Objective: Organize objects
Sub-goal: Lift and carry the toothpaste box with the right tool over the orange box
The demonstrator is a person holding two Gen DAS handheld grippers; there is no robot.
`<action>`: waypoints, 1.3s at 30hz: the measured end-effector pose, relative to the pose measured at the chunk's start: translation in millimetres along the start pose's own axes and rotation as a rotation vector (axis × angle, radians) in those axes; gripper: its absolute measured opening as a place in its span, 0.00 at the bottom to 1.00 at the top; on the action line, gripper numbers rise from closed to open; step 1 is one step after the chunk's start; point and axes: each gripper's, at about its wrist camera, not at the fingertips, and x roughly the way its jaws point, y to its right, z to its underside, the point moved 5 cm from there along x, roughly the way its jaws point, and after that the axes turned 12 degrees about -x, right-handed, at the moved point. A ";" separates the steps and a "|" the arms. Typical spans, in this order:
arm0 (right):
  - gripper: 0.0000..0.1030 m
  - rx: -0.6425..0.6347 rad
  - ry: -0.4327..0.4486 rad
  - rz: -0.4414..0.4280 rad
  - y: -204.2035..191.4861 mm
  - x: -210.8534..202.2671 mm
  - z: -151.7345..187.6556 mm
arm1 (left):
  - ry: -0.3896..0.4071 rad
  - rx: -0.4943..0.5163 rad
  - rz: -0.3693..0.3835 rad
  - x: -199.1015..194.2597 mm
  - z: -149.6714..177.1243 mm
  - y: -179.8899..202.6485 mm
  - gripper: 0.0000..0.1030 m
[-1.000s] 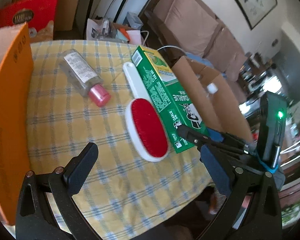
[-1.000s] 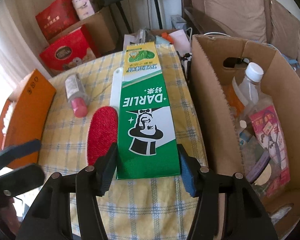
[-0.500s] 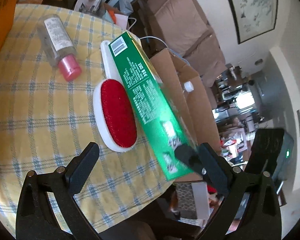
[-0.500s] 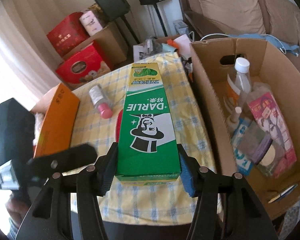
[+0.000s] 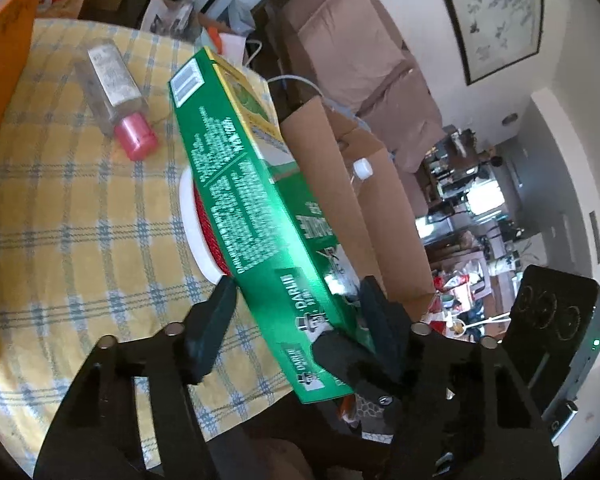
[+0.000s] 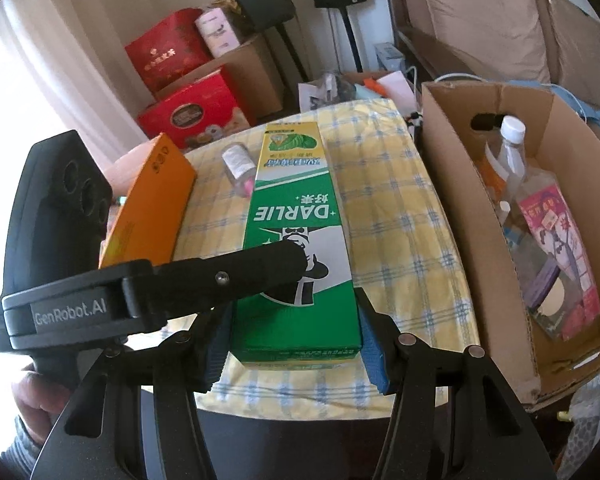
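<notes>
A long green toothpaste box (image 6: 296, 248) hangs tilted above the table, with my right gripper (image 6: 296, 340) shut across its near end. My left gripper (image 5: 296, 292) comes in from the left. Its jaws are closing, the box (image 5: 252, 208) stands between them, and both pads touch it. One left finger (image 6: 260, 264) lies across the box's top face; the other is hidden below. A red lint brush (image 5: 204, 216) with a white rim lies on the cloth under the box. A clear bottle (image 5: 116, 84) with a pink cap lies farther back.
The table carries a yellow checked cloth (image 6: 400, 220). An open cardboard box (image 6: 460, 200) holding bottles and packets stands at its right edge. An orange box (image 6: 152, 204) stands on the left side. Red gift boxes, speakers and a sofa sit behind.
The right gripper has lifted the toothpaste box off the cloth. The left gripper's wide jaws have narrowed around the box's near end, and it has rolled slightly.
</notes>
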 end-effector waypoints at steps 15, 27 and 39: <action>0.55 -0.162 0.076 -0.042 -79.9 -17.9 -42.9 | 0.195 -0.010 0.028 -104.4 -20.3 -12.1 0.56; 0.55 -0.323 0.054 -0.182 -186.1 30.2 -65.9 | 0.344 -0.126 -0.035 -189.8 -38.0 -94.5 0.56; 0.55 -0.510 0.014 -0.312 -280.0 85.0 -72.0 | 0.464 -0.266 -0.072 -249.4 -43.2 -180.4 0.56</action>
